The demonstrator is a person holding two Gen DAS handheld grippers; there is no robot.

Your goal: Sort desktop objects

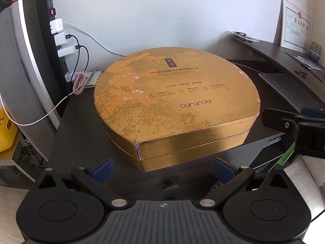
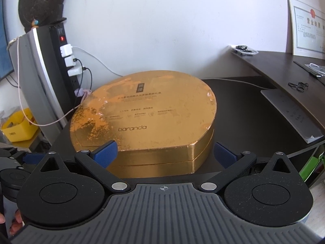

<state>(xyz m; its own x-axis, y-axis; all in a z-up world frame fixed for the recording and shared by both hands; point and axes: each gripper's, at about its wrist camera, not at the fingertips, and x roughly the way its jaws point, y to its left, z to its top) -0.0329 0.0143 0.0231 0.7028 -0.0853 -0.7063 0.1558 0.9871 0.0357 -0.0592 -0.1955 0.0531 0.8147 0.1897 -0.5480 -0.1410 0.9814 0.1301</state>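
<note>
A large gold heart-shaped gift box [image 1: 172,101] marked "baranda", lid on, lies on a dark desk [image 1: 81,134]. Its lid is scuffed and one front corner is torn. My left gripper [image 1: 162,170] stands open just in front of the box's near wall, its blue pads wide apart and nothing between them. In the right wrist view the same box [image 2: 146,118] fills the middle, and my right gripper [image 2: 164,153] is open too, held in front of the near wall. Part of the right gripper [image 1: 288,120] juts in beside the box's right side.
A black power strip [image 1: 54,30] with white chargers stands at the back left beside a silver monitor back [image 1: 22,61]. A coiled pink cable [image 1: 80,82] and a notepad [image 1: 94,79] lie behind the box. A flat grey slab [image 2: 292,113] lies right, under a raised shelf [image 2: 280,67]. A yellow bin [image 2: 18,126] sits off the desk.
</note>
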